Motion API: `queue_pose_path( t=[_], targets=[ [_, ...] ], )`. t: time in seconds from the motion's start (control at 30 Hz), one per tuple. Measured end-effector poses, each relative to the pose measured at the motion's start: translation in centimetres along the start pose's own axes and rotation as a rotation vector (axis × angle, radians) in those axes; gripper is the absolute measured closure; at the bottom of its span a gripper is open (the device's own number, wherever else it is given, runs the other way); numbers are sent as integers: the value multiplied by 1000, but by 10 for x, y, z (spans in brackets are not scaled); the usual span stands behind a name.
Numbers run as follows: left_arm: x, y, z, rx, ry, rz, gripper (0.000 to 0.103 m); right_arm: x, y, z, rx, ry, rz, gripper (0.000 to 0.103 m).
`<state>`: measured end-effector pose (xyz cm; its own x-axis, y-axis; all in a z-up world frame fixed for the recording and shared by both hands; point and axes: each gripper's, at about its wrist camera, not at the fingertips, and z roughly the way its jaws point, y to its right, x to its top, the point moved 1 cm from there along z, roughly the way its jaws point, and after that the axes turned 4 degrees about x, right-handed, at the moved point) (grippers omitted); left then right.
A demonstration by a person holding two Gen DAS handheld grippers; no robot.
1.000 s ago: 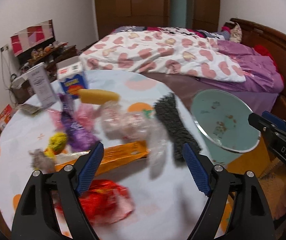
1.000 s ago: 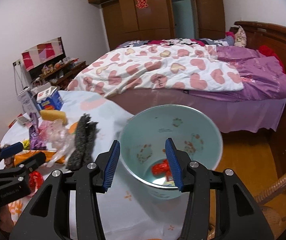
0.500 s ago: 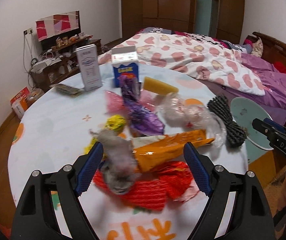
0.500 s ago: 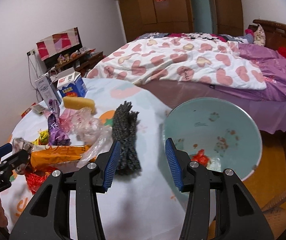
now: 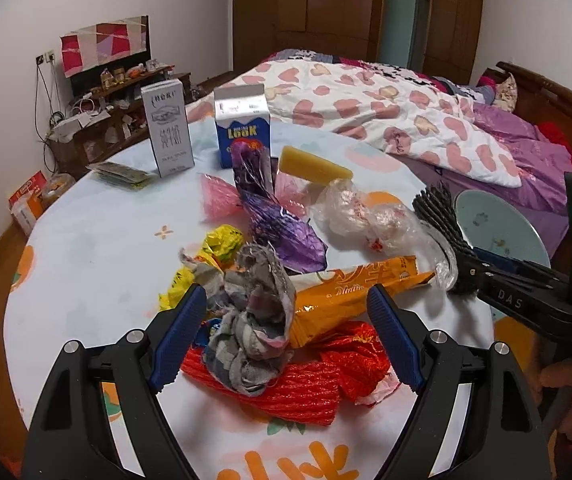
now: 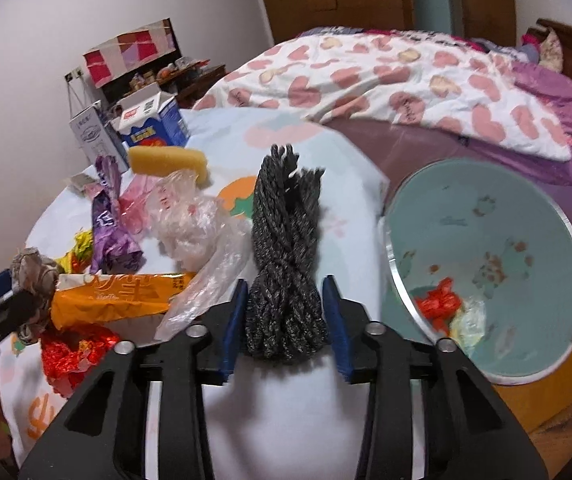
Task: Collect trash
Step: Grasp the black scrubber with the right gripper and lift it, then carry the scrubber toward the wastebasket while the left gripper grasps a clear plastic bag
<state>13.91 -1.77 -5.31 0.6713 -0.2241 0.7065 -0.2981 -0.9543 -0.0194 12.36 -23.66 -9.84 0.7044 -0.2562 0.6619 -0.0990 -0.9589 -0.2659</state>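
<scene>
Trash lies heaped on a round table (image 5: 85,248). My left gripper (image 5: 286,328) is open around a crumpled grey rag (image 5: 251,332), which rests on a red wrapper (image 5: 310,384) beside an orange snack bag (image 5: 350,292). My right gripper (image 6: 285,320) is open, with its jaws on either side of the near end of a dark grey twisted yarn bundle (image 6: 286,248); it also shows in the left wrist view (image 5: 440,232). A pale teal trash bin (image 6: 498,264) stands off the table's right edge and holds red scraps.
A purple wrapper (image 5: 277,224), yellow wrapper (image 5: 217,244), clear plastic bags (image 5: 366,220), pink bag (image 5: 221,200), yellow sponge (image 5: 314,168), blue LOOK carton (image 5: 243,128) and white box (image 5: 169,128) sit farther back. A bed (image 5: 406,112) lies behind.
My left gripper pulled back and now brackets the grey rag. My right gripper swung left from over the bin onto the table and now straddles the yarn bundle's end.
</scene>
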Motion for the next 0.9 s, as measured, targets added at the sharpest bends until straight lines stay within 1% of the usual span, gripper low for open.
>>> queue_pose_path(
  t=[0.03, 0.13, 0.2, 0.37, 0.43, 0.53, 0.67, 0.8, 0.83, 0.87, 0.9],
  targets=[
    [0, -1, 1, -7, -5, -4, 22, -1, -1, 0, 11, 0, -3, 76],
    [2, -4, 0, -8, 6, -2, 22, -1, -5, -6, 28, 7, -32, 81],
    [4, -4, -3, -4, 23, 15, 22, 1, -7, -11, 41, 13, -40, 81],
    [13, 0, -9, -10, 46, 50, 23, 5, -5, -38, 43, 86, -24, 81],
    [20, 10, -11, -26, 58, 63, 23, 7, -2, -50, 28, 118, -20, 81],
    [32, 26, -8, -22, 68, 80, 23, 9, 6, -64, -20, 155, -22, 81],
    [48, 46, 15, -18, 31, 36, 23, 8, 26, -73, -62, 175, 10, 81],
    [59, 78, 52, 49, -18, 27, 24, 6, 44, -80, -90, 183, 48, 81],
    [59, 85, 64, 66, -45, 29, 25, 5, 49, -83, -99, 186, 51, 81],
    [59, 91, 75, 78, -76, 20, 29, 5, 52, -85, -109, 190, 51, 81],
    [59, 93, 82, 80, -95, 10, 29, 4, 56, -88, -120, 193, 50, 81]
  ],
)
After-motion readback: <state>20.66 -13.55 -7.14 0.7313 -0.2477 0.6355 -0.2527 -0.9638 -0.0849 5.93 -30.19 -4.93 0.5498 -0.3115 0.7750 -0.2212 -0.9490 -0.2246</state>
